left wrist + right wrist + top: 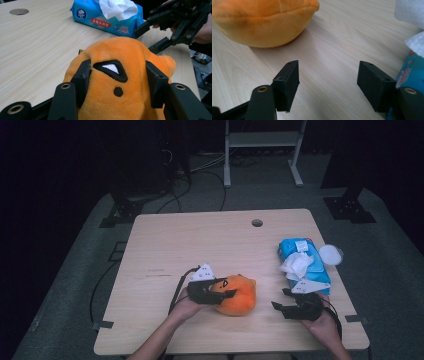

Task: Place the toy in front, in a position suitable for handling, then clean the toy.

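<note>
An orange plush toy [239, 295] with a black-and-white stitched eye lies on the wooden table [200, 245] near its front edge. My left gripper [220, 290] is shut on the orange plush toy [117, 75], its black pads pressed into both sides of the soft body. To the right, my right gripper [281, 299] hovers just above the table with its jaws wide open and nothing between them [328, 85]. The plush toy [262, 20] sits ahead and to the left of its jaws. A blue tissue pack [303, 262] with a white tissue sticking out lies beyond the right gripper.
A white round lid [331, 254] rests at the table's right edge beside the tissue pack [105, 17]. A cable hole [257, 223] marks the far side of the table. Cables and stand legs sit on the floor behind.
</note>
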